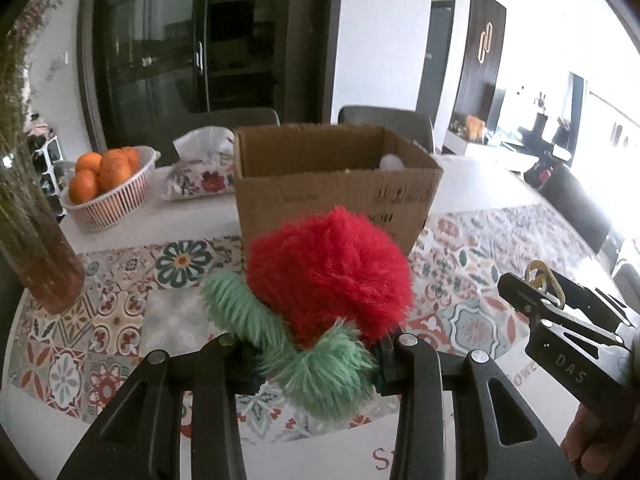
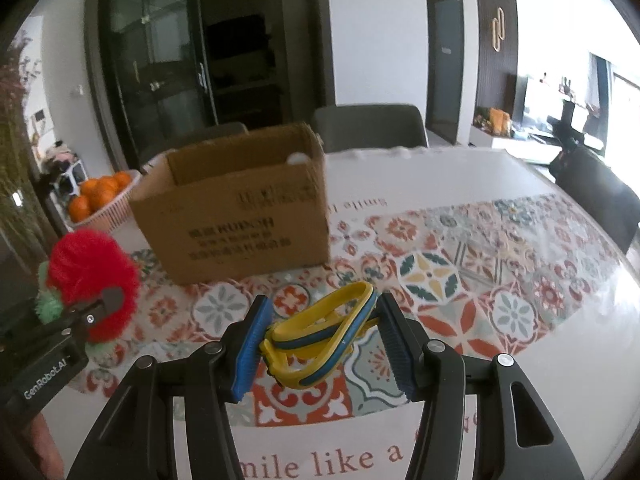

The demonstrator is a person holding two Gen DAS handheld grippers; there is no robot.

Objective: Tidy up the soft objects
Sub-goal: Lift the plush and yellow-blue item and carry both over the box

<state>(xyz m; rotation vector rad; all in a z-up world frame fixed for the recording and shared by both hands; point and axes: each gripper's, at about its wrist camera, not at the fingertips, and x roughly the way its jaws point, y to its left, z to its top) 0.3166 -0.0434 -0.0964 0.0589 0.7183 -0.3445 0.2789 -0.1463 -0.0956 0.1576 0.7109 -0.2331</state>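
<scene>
Red and green fur fills the left gripper [image 1: 316, 360]: we hold a plush toy [image 1: 328, 272], a shaggy red ball with two green tufts, and the jaws are closed on the lower green tuft. The right gripper [image 2: 320, 344] has its ribbed blue pads [image 2: 250, 352] closed on a yellow and blue rubbery loop [image 2: 320, 340], twisted like a soft ring. Both things hang above the patterned cloth [image 2: 440, 280] on the table, in front of the open cardboard box [image 1: 336, 188], which stands nearer the far edge.

We judge the step in hand to be carrying both to the box. To do it well, we should lift each above the box rim before we move forward, because the thin corrugated wall could be pushed or tipped. The long fur gives way under pressure, so the toy may slip; we should keep the jaws firm and open them only over the opening. Something white [image 1: 392, 162] already lies inside, at the far right corner of the box.
</scene>
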